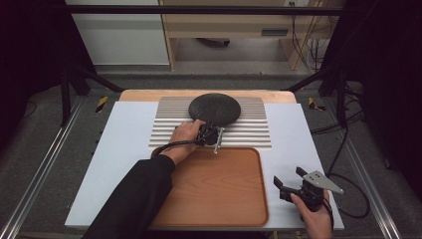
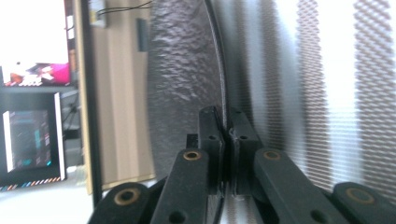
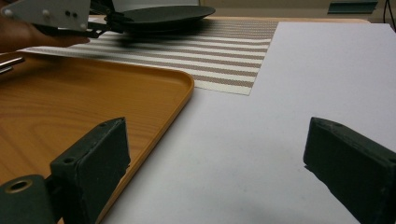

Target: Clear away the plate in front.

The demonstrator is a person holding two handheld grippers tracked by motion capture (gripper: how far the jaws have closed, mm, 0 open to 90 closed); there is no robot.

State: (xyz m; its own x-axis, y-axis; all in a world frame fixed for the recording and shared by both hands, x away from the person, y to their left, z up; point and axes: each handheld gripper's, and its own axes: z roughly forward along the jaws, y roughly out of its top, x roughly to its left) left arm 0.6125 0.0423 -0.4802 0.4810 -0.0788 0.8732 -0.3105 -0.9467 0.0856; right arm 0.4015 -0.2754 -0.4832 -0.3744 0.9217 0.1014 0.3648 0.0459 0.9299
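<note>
1. High view, nearest the person: the right hand (image 1: 314,219) rested at the table's (image 1: 124,134) near right corner, on the white sheet just right of the tray (image 1: 219,189), holding the right gripper (image 1: 288,183) angled up and to the left.
2. Right gripper view showed its jaws spread wide with nothing between them, over bare white surface beside the tray's edge (image 3: 154,123).
3. From the bottom left, the left forearm in a dark sleeve (image 1: 134,199) crossed the tray's left side diagonally, the left hand (image 1: 185,135) lying past the tray's far rim on the striped mat (image 1: 249,130).
4. The left gripper (image 1: 213,130) was turned on its side, pointing toward the plate (image 1: 215,108).
5. Left gripper view showed its jaws pinched together on the plate's rim (image 2: 223,93), pads pressing from both faces; the plate was grasped.
6. Farthest, the dark plate sat at the mat's far middle; in the right gripper view its gripped near edge (image 3: 159,15) looked slightly raised off the mat.
</note>
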